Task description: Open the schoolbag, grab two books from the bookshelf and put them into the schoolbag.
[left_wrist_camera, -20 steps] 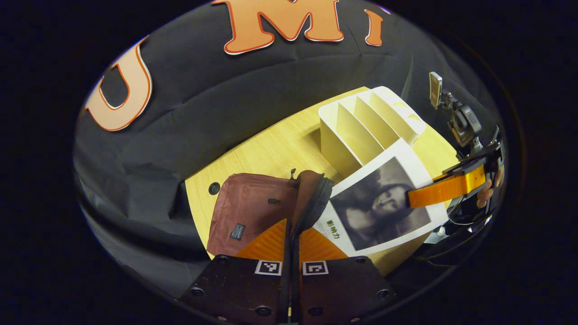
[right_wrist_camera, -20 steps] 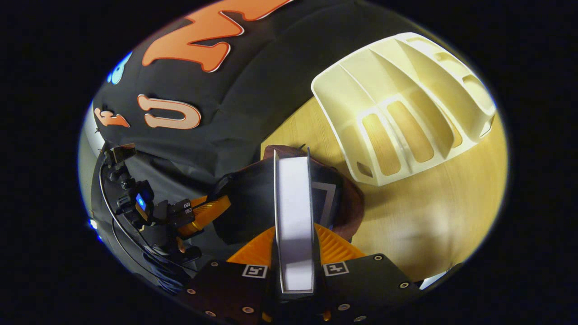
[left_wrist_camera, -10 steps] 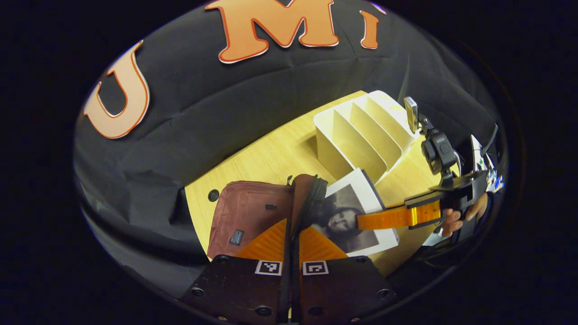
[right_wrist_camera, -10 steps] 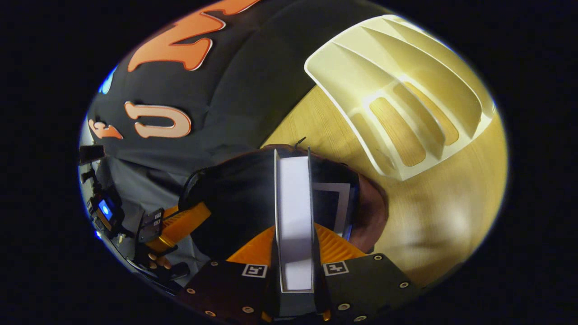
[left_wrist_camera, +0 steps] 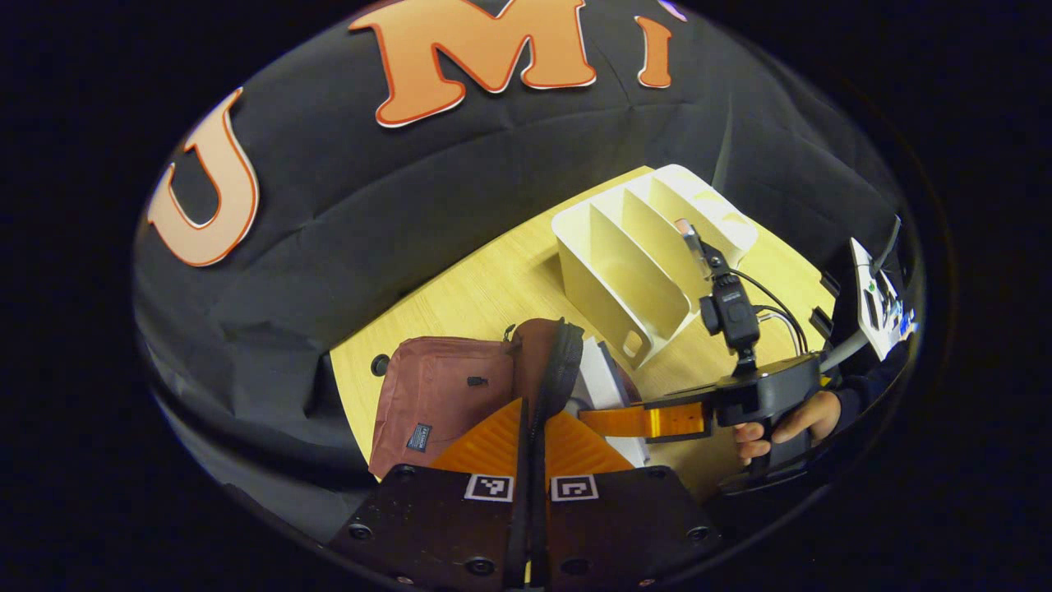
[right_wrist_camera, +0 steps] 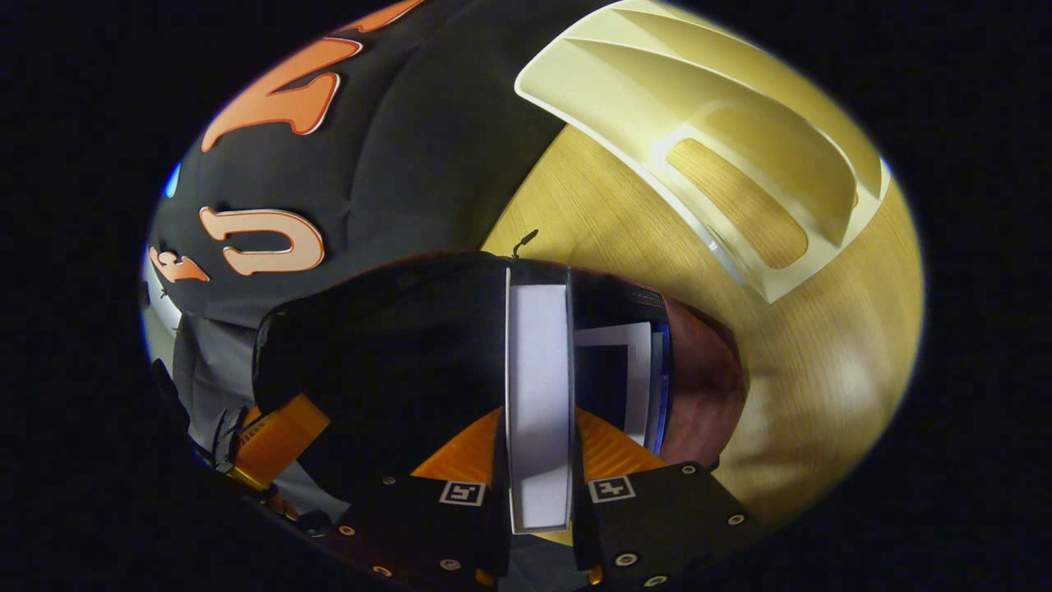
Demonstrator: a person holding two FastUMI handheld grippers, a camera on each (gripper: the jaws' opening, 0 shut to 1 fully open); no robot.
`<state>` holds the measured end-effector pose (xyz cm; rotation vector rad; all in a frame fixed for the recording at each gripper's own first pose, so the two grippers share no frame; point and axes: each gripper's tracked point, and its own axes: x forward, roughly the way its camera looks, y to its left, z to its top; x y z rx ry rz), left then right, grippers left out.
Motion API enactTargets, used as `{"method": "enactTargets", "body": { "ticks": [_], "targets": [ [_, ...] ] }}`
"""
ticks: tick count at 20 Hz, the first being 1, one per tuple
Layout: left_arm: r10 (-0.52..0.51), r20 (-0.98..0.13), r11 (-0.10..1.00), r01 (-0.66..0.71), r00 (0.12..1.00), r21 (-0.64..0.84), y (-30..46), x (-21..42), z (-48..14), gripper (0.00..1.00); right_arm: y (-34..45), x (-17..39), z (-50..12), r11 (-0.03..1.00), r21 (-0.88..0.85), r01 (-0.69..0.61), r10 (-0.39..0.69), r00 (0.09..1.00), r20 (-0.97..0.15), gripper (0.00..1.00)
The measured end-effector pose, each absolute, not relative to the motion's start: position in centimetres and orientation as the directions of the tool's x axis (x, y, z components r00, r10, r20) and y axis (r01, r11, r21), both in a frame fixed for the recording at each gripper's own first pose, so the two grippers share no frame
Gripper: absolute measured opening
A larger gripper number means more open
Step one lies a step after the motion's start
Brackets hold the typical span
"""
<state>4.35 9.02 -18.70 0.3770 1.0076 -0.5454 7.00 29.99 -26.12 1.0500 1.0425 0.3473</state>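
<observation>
The book (right_wrist_camera: 538, 395) is standing edge-on at the centre of the right gripper view, clenched between the right tongs (right_wrist_camera: 538, 460) and going down into the open mouth of the schoolbag (left_wrist_camera: 440, 395), beside another book (right_wrist_camera: 629, 378) already inside. The left tongs (left_wrist_camera: 530, 448) are pinching the bag's zipper edge at lower centre, apparently to keep the mouth wide. Compared with a second ago, the book has sunk much deeper, and the empty bookshelf (left_wrist_camera: 633, 255) is sitting behind on the table (left_wrist_camera: 493, 288).
</observation>
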Motion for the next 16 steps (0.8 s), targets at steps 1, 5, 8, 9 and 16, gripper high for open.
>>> {"method": "enactTargets", "body": {
  "ticks": [1,5,8,9,16],
  "targets": [
    [-0.252,-0.872,0.798,0.599,0.42,0.058,8.8,4.2,-18.5,0.03,30.3,7.2,-26.4,0.504,0.837,0.213,0.676,0.506,-0.536,0.31],
    [-0.24,-0.878,0.776,0.625,0.414,0.083,8.1,3.7,-19.0,0.02,31.8,7.8,-27.5,0.513,0.836,0.197,0.679,0.503,-0.535,0.32],
    [-0.256,-0.878,0.803,0.595,0.405,0.04,8.4,3.5,-19.4,0.02,32.2,7.2,-28.7,0.528,0.817,0.232,0.695,0.435,-0.573,0.36],
    [-0.26,-0.878,0.816,0.578,0.401,0.022,8.7,3.5,-19.5,0.02,32.0,7.4,-29.2,0.568,0.787,0.239,0.664,0.431,-0.611,0.41],
    [-0.297,-0.863,0.861,0.505,0.408,-0.057,9.6,3.6,-20.2,0.02,30.4,7.6,-29.2,0.694,0.702,0.16,0.59,0.432,-0.682,0.71]
  ]
}}
